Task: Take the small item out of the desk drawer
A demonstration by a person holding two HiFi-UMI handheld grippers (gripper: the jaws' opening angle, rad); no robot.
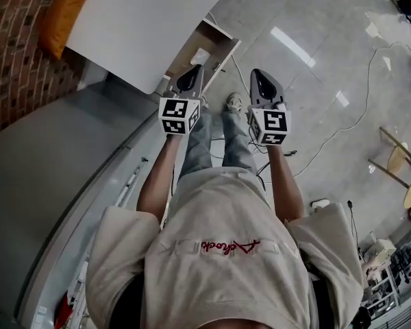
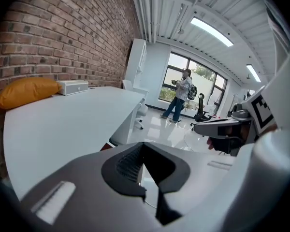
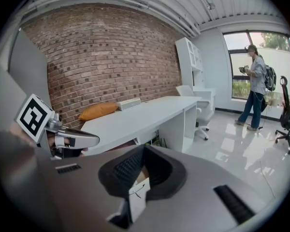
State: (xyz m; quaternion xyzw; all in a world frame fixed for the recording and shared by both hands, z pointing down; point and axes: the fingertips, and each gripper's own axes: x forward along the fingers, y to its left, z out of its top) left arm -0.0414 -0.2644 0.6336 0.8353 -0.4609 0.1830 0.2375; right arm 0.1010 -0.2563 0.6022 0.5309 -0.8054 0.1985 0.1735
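The white desk [image 1: 144, 19] stands ahead on the left. Under its near corner an open wood-lined drawer [image 1: 220, 41] sticks out, with a small white item [image 1: 200, 55] lying in it. My left gripper [image 1: 194, 72] hangs just short of the drawer's near side, jaws shut and empty. My right gripper [image 1: 259, 75] is level with it further right, over the floor, also shut with nothing held. In the left gripper view the shut jaws [image 2: 144, 146] point past the desk's edge [image 2: 125, 124]. In the right gripper view the jaws [image 3: 144, 150] face the desk [image 3: 145, 112].
An orange cushion [image 1: 65, 9] lies on the desk by the brick wall [image 1: 14, 60]. A grey cabinet top [image 1: 48, 163] runs along my left. Cables [image 1: 342, 125] trail over the glossy floor. A person [image 3: 255, 88] stands far off by the window, near an office chair [image 3: 286, 120].
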